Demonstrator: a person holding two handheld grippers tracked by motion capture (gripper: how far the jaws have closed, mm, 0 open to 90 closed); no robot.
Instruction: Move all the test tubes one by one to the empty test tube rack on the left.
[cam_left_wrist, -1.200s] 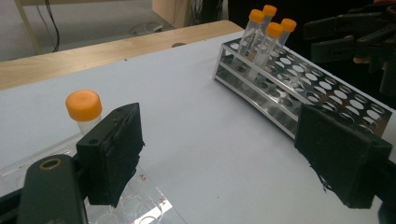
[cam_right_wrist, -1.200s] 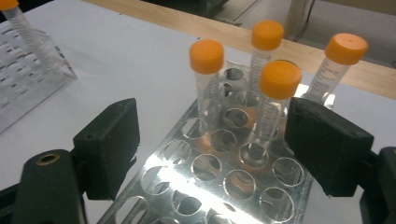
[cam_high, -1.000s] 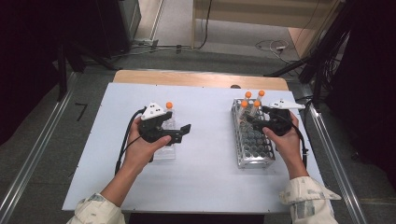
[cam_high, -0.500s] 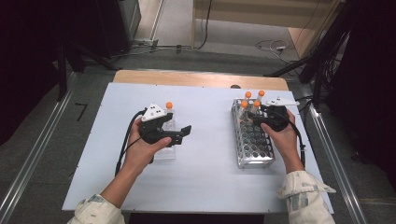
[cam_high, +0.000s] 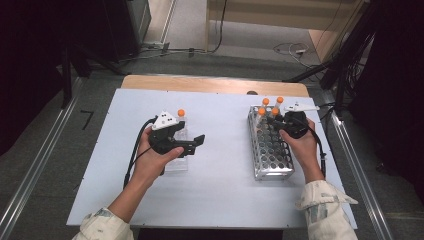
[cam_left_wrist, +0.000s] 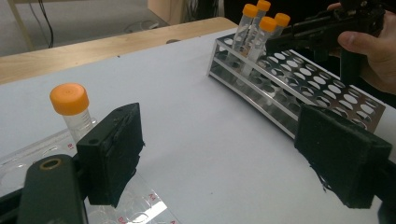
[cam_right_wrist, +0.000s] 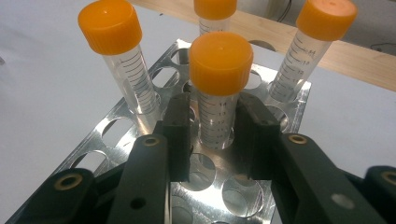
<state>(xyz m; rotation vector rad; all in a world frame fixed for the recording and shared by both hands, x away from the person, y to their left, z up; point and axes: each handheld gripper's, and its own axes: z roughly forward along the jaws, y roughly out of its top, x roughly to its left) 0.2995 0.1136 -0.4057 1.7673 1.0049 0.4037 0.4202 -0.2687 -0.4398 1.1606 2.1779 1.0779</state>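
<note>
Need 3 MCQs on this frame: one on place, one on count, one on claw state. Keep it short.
1. Where does the lone orange-capped clear tube stand?
A. in the metal rack
B. on the clear plastic well plate by the left claw
C. on the floor

2. How many orange-capped tubes stand in the perforated metal tube rack?
A. two
B. four
C. six

3. What is the right claw doing?
A. gripping a racked tube
B. lying flat on the table
C. holding the well plate

Answers:
1 B: the left claw view shows the tube on the plate beside the left claw, far from the rack.
2 B: the right claw view shows four orange caps above the rack.
3 A: its jaws have just been closing, and their pads press either side of the nearest tube.
</note>
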